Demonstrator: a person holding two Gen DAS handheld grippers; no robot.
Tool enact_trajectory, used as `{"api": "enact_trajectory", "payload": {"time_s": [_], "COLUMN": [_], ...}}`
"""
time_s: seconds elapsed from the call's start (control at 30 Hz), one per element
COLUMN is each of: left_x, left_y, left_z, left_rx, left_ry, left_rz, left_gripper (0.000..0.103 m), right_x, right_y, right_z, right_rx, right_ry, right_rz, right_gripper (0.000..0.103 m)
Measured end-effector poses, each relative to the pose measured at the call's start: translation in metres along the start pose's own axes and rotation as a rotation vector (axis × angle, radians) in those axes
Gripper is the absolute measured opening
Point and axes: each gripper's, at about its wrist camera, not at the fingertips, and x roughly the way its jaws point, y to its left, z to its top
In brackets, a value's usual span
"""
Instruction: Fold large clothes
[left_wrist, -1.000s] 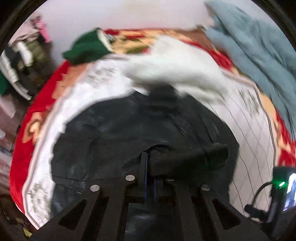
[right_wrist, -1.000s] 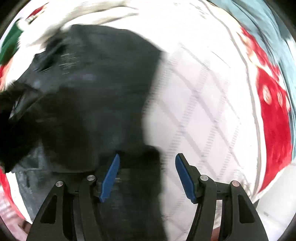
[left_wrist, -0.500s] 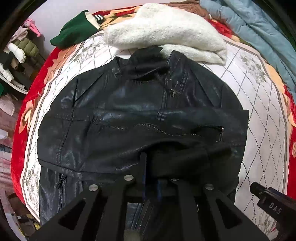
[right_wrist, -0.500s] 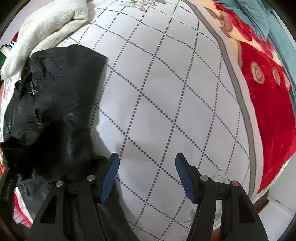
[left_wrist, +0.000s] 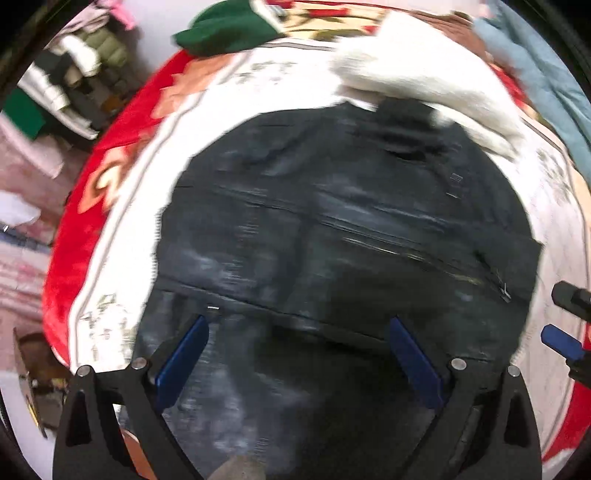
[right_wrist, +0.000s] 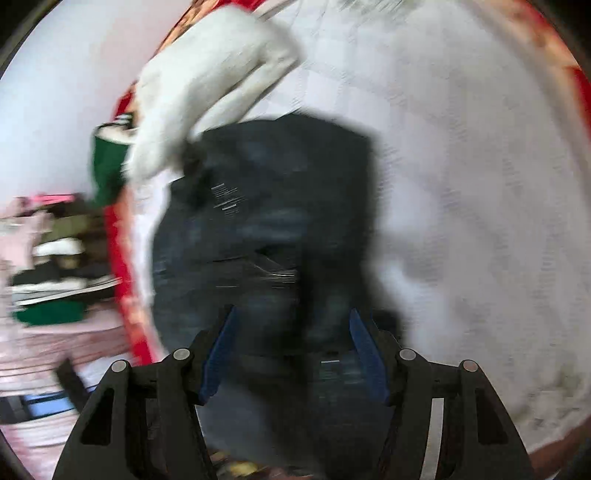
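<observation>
A black leather jacket (left_wrist: 332, 229) lies spread on the white-and-red bed blanket (left_wrist: 122, 229), collar toward the far side. My left gripper (left_wrist: 299, 332) is open wide above the jacket's near edge and holds nothing. My right gripper (right_wrist: 291, 336) is open over the jacket (right_wrist: 266, 206) near its right edge; its blue pad also shows at the right edge of the left wrist view (left_wrist: 561, 341). Both views are motion-blurred.
A white fluffy garment (left_wrist: 424, 74) lies just beyond the jacket's collar, also in the right wrist view (right_wrist: 207, 85). A green garment (left_wrist: 225, 31) is at the far left of the bed. Blue-grey clothes (left_wrist: 543, 62) lie far right. Piled clothes (left_wrist: 70, 81) stand beside the bed.
My left gripper has let go of the black jacket fold it was pinching and opened wide. My right gripper has swung left from the bare blanket to over the jacket.
</observation>
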Motion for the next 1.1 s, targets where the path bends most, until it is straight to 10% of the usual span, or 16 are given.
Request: {"api": "enact_trajectory", "payload": {"time_s": [0.13,0.27,0.3,0.33,0.37,0.57,0.7,0.8,1.1], "left_x": [0.013,0.037,0.045,0.050,0.053,0.046,0.044,0.051,0.056], "left_y": [0.035,0.054,0.056,0.058,0.058,0.062,0.069,0.074,0.081], "left_z": [0.008,0.013,0.014,0.016,0.017,0.034,0.040,0.042,0.039], "left_rx": [-0.055,-0.063,-0.059,-0.056,-0.056,-0.073,-0.087,-0.086,-0.074], "left_ry": [-0.005,-0.017,-0.011,-0.006,-0.003,-0.017,-0.032,-0.014,-0.009], "left_rz": [0.099,0.202,0.213,0.219,0.216,0.134,0.155,0.171,0.198], "left_gripper": [0.100,0.100,0.100,0.100,0.100,0.100,0.100,0.101,0.101], "right_x": [0.052,0.106,0.108,0.107,0.104,0.053,0.055,0.085,0.129], "right_y": [0.015,0.016,0.019,0.025,0.028,0.048,0.030,0.019,0.028], "right_z": [0.011,0.016,0.013,0.010,0.007,-0.002,0.017,0.025,0.020], "right_rx": [-0.008,-0.040,-0.057,-0.091,-0.118,-0.179,-0.033,0.004,-0.083], "right_ry": [0.112,0.196,0.180,0.151,0.135,-0.069,0.039,0.133,0.154], "right_rz": [0.021,-0.133,-0.166,-0.225,-0.249,-0.233,-0.075,-0.047,-0.177], "right_gripper": [0.065,0.060,0.041,0.000,0.000,0.000,0.003,0.041,0.064]}}
